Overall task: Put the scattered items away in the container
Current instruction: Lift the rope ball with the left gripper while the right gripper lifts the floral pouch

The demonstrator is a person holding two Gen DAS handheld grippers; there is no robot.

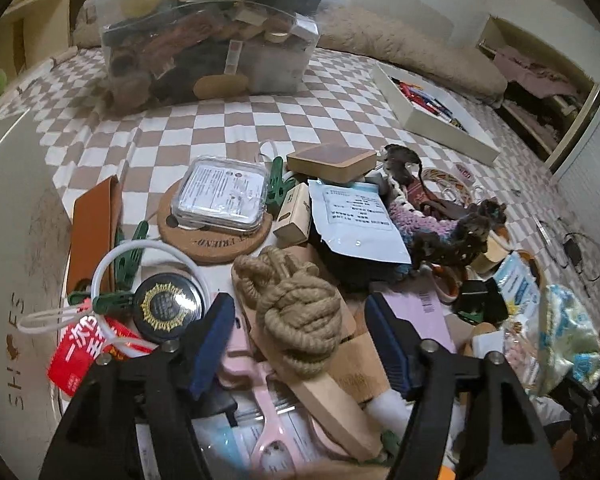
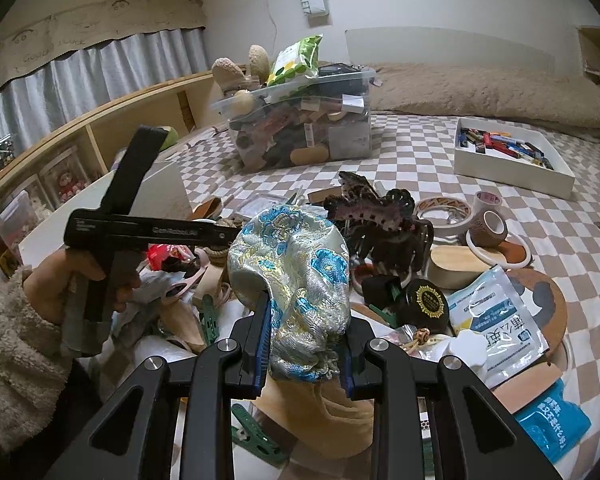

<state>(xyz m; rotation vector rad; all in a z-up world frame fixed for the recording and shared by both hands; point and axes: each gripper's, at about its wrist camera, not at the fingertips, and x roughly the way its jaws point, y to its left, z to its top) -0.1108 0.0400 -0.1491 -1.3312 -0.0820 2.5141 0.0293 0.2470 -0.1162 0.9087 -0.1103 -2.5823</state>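
While jaws gape — left hand-held gripper (image 1: 300, 320) | rope bundle (image 1: 296, 304) between, untouched

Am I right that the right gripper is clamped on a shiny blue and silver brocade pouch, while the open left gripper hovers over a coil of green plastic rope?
Nearly. The right gripper is indeed clamped on the shiny blue and silver brocade pouch, and the left gripper is open. But the coil beneath it is tan jute rope, not green plastic; the left wrist view shows this.
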